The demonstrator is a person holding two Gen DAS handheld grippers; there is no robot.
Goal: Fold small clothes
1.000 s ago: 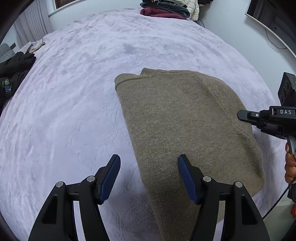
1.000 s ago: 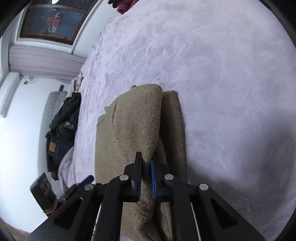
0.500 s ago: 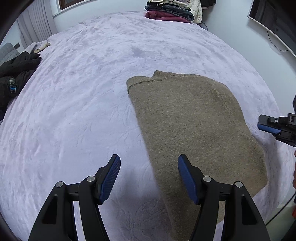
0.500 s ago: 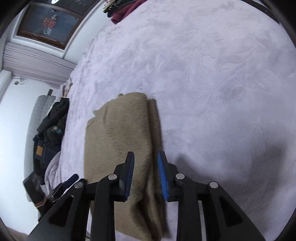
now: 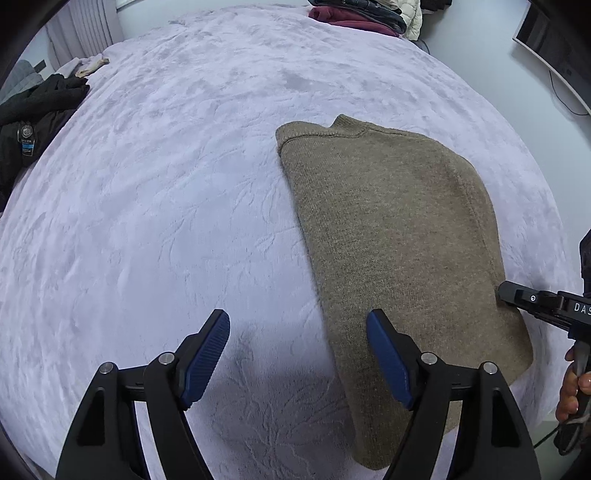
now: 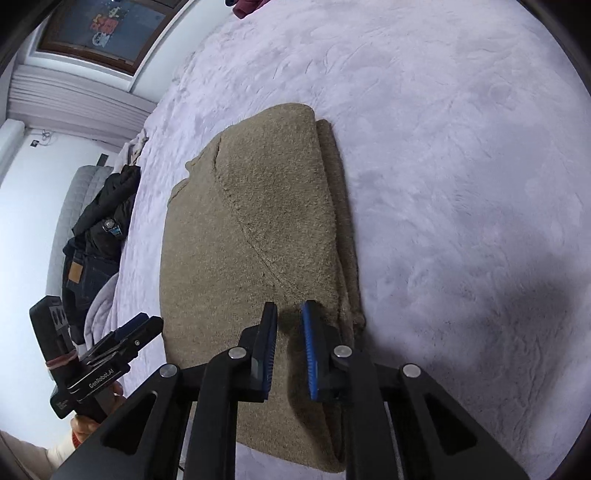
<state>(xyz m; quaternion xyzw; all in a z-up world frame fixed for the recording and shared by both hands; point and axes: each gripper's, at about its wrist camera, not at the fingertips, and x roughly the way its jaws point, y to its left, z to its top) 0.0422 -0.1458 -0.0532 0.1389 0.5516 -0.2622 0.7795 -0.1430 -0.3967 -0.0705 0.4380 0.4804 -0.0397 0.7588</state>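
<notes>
A tan knit sweater (image 5: 399, 236) lies folded lengthwise on the lilac bedspread (image 5: 166, 192), its sleeves folded in. It also shows in the right wrist view (image 6: 258, 229). My left gripper (image 5: 299, 354) is wide open and empty, hovering over the sweater's near left edge. My right gripper (image 6: 288, 343) is partly open with nothing between its pads, hovering over the sweater's near right part. From the left wrist view the right gripper (image 5: 517, 299) shows at the sweater's right edge.
Dark clothes (image 5: 33, 118) lie heaped at the left edge of the bed. A stack of folded clothes (image 5: 365, 14) sits at the far end. A screen (image 5: 554, 48) hangs on the right wall. Jeans (image 6: 85, 273) lie beside the dark jacket.
My right gripper let go of the sweater's folded side, opened, pulled back, then came over the sweater again. The sweater now lies flat. My left gripper stayed open and drifted left.
</notes>
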